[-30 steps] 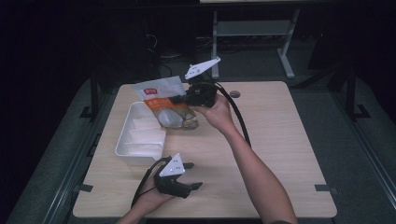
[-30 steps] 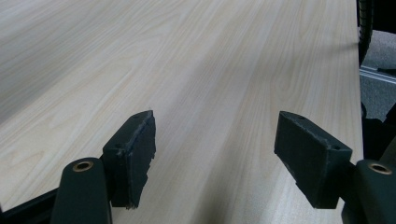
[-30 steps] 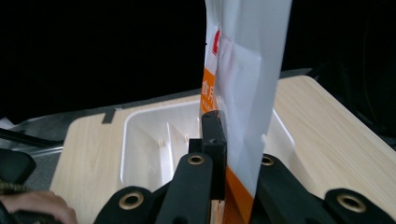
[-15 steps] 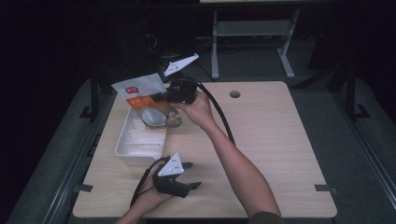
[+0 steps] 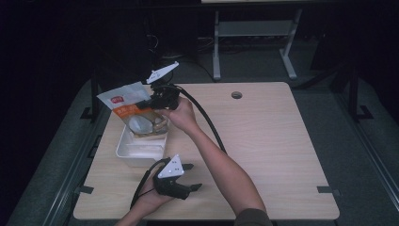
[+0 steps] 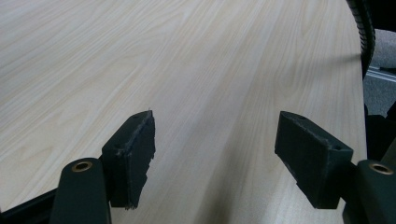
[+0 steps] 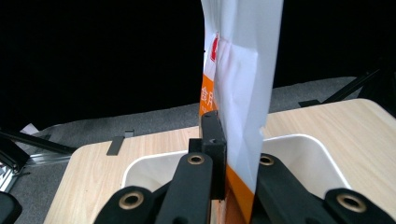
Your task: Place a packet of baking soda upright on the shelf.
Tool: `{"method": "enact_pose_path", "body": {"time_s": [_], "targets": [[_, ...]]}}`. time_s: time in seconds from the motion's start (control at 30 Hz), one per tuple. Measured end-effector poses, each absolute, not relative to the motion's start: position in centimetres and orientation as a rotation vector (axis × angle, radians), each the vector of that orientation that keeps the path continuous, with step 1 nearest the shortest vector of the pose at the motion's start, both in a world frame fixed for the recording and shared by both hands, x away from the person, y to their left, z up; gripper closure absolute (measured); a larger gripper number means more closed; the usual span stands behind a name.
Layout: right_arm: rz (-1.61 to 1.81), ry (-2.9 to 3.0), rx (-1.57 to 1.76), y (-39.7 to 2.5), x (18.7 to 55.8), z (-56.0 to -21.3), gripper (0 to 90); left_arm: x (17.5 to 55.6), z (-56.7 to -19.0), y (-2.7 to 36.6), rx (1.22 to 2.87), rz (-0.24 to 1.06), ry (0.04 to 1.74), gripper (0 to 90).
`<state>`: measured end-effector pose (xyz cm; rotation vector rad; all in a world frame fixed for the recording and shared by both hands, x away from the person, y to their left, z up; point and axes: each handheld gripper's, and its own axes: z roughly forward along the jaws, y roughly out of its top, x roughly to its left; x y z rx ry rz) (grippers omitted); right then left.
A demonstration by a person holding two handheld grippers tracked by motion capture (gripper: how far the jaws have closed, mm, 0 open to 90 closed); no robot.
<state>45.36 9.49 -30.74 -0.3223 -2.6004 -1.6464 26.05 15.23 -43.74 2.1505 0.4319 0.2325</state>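
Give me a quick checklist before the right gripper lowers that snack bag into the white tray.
1. Grip: right gripper jaws are closed on the snack bag: ok.
2. Bag lifted off the table, above the tray: ok.
3. White tray sits flat on the table: ok.
4. Room in the tray under the bag: cannot tell, the bag hides part of it.
5. Left gripper open, near the table's front edge, apart from the tray: ok.
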Motion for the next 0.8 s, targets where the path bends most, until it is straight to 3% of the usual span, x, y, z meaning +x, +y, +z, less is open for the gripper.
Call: {"method": "enact_pose_path", "body": {"time_s": [0.8], "targets": [[-1.696, -2.43, -0.457, 10.4, 46.1, -38.0, 89.8, 25.9, -43.9, 15.0, 2.167, 0.231, 0.421, 28.5]]}}
